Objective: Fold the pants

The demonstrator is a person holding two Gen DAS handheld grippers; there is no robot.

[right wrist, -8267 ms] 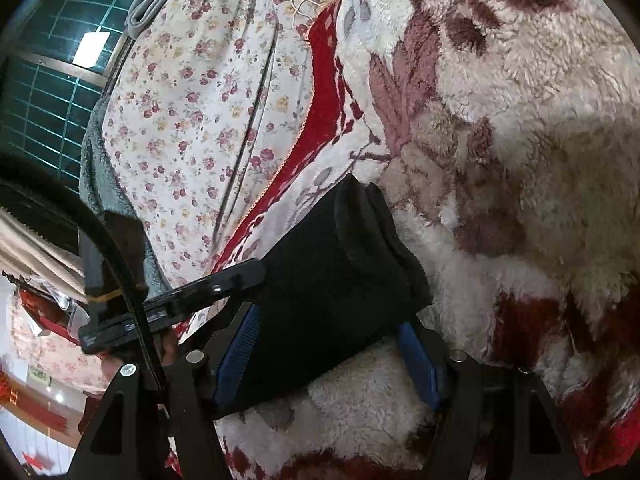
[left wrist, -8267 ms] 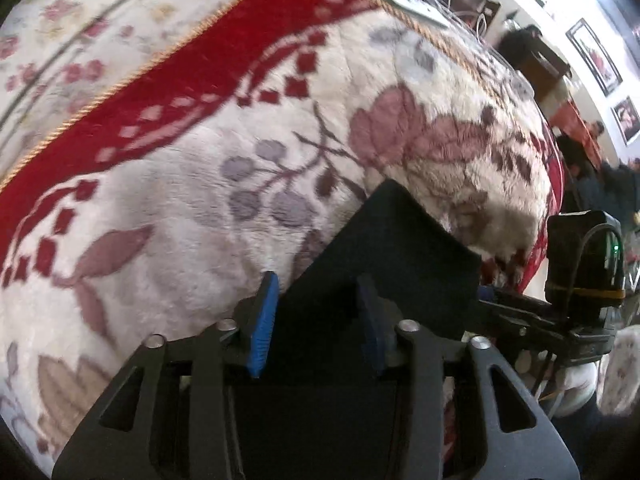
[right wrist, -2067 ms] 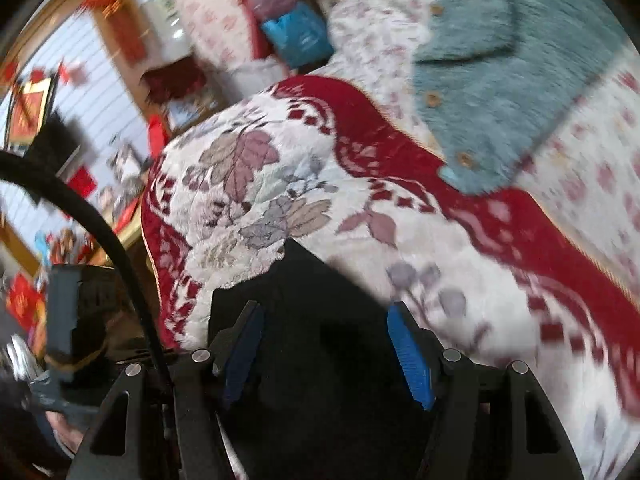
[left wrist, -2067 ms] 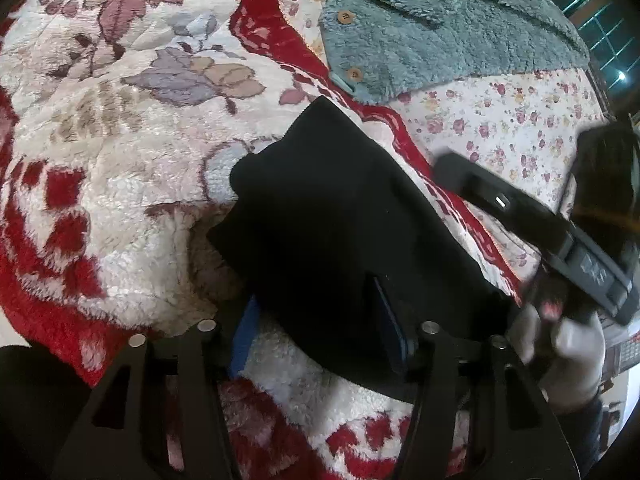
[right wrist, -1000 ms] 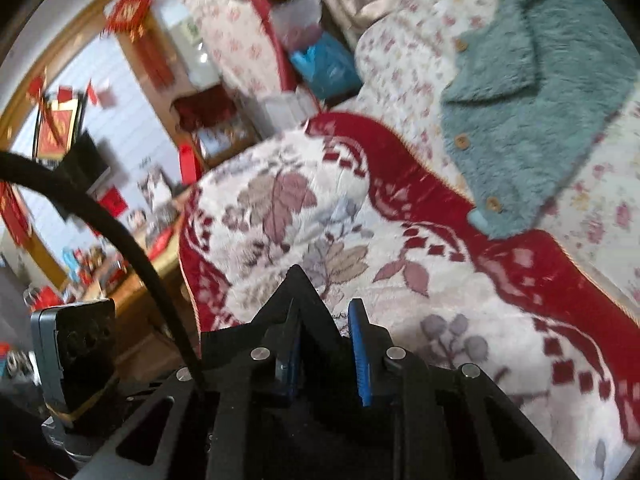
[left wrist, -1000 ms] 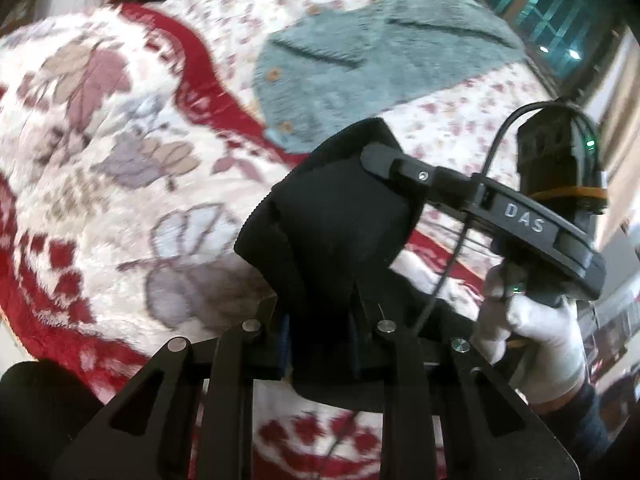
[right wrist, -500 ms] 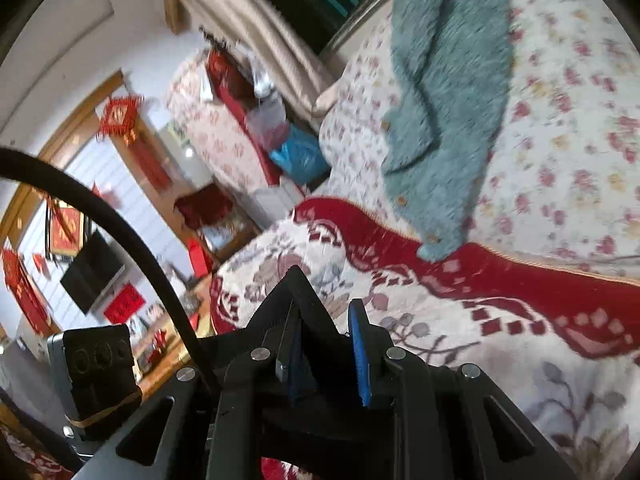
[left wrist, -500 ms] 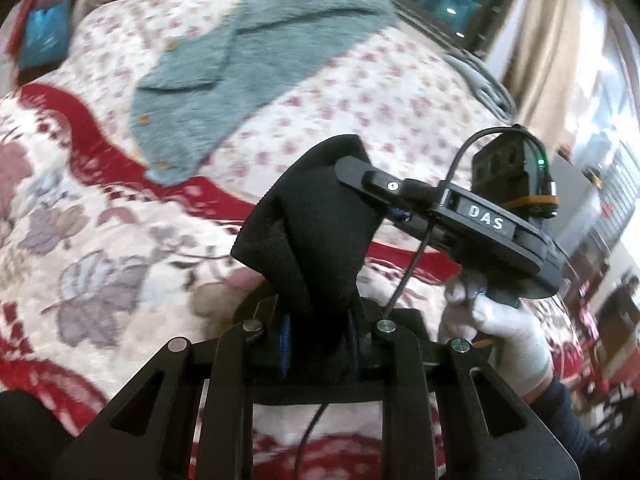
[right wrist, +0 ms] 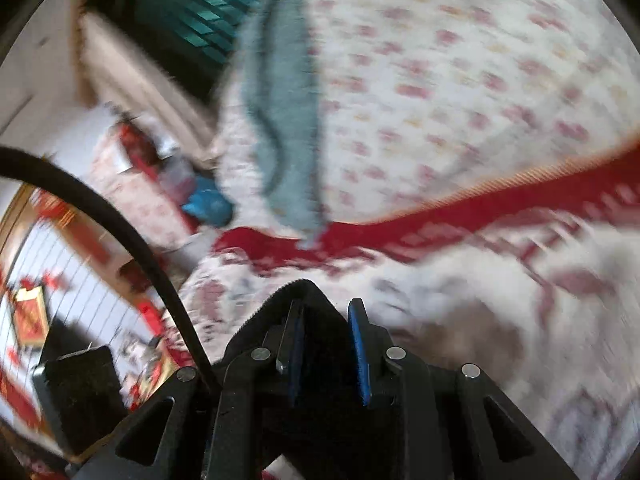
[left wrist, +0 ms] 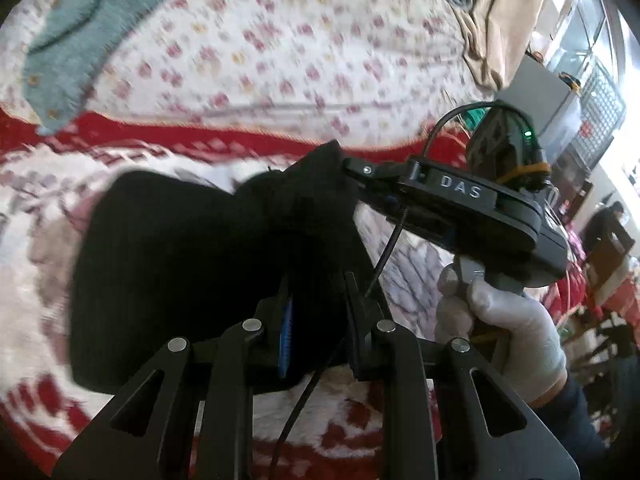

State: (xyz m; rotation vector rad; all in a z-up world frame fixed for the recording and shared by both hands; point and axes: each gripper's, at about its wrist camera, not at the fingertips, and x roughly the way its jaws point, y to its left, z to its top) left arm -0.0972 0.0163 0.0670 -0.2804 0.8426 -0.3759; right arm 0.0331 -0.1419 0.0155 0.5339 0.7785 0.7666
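Step in hand, judged: carrying a fold across. Black pants (left wrist: 180, 264) bunched over the plush red-and-white blanket (left wrist: 48, 184). Left gripper (left wrist: 318, 320) clamps 1 edge; right gripper (right wrist: 326, 344) clamps another. Next: lay both edges flat, aligned, then release.

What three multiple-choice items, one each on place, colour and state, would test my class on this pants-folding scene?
1. Where does the teal garment lie?
A. on the flowered cover
B. on the floor
C. in a basket

2. What colour are the pants?
A. red
B. black
C. white

3. How does the left gripper stand?
A. wide open, holding nothing
B. resting open on the blanket
C. shut on the pants

Key: 1 A, it lies across the flowered cover; 2 B, the cloth is black; 3 C, its pads clamp black cloth.
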